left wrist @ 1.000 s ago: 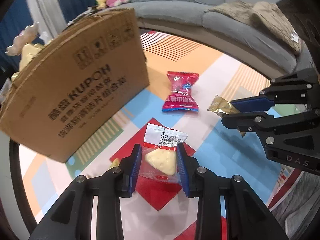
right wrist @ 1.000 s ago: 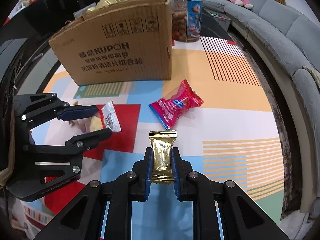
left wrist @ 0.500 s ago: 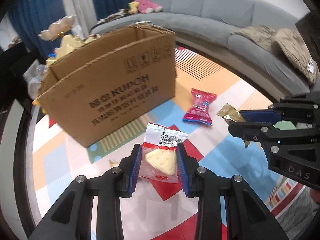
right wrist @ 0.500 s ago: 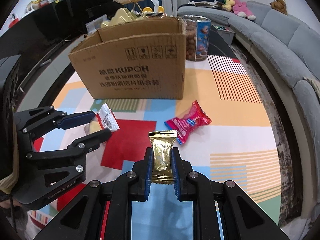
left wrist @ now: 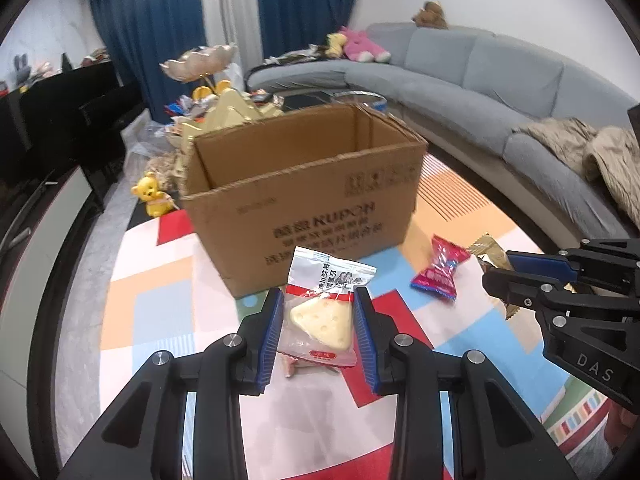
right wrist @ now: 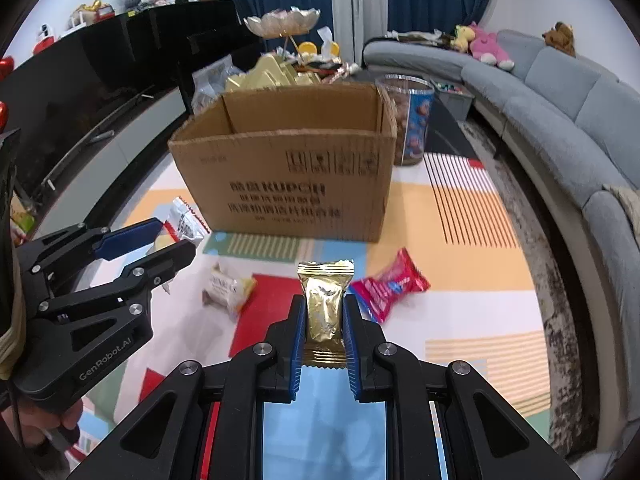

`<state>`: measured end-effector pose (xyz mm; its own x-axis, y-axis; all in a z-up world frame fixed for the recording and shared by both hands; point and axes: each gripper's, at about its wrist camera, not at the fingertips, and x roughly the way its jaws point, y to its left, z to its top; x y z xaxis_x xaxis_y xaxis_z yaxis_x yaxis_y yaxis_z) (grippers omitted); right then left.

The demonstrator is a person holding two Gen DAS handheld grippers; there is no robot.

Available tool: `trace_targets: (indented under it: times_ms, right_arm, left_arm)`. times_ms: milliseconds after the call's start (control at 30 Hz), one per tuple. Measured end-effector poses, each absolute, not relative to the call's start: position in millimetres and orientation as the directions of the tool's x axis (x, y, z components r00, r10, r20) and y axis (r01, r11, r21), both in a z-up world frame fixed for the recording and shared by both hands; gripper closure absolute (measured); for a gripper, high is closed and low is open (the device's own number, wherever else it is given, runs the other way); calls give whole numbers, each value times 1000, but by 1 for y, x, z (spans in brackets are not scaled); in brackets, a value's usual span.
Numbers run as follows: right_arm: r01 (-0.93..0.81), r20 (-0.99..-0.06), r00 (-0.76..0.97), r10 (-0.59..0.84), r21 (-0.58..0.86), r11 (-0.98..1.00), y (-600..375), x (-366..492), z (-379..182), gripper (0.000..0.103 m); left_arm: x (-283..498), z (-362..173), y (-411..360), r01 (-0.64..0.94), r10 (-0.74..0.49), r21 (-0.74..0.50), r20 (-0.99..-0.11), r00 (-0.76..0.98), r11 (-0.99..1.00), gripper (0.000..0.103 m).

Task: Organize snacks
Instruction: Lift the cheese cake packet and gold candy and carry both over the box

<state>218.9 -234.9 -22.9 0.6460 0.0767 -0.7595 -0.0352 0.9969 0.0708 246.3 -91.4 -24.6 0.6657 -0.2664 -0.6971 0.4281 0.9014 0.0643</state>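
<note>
Left gripper (left wrist: 319, 322) clamps a cheese snack packet (left wrist: 322, 312); right gripper (right wrist: 322, 334) clamps a gold packet (right wrist: 325, 304). Both in the air before the open cardboard box (right wrist: 288, 184); red packet (right wrist: 390, 284) on the mat (right wrist: 472, 216).

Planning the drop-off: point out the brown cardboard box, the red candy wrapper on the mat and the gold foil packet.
brown cardboard box (right wrist: 280, 168), right wrist view, printed front wall
red candy wrapper (right wrist: 390, 284), right wrist view, middle
gold foil packet (right wrist: 325, 304), right wrist view, middle
</note>
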Motion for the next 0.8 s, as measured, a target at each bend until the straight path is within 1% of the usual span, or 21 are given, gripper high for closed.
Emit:
trace_targets:
  times_ms: [333, 800]
  right_arm:
    - [-51, -709, 702, 75, 54, 997, -221, 224, 5, 83]
    - [-45, -641, 764, 70, 56, 997, -215, 234, 37, 83]
  left_arm:
    - [250, -3, -70, 318, -223, 38, -634, 740, 947, 68]
    - [263, 20, -63, 256, -207, 0, -589, 781, 967, 68]
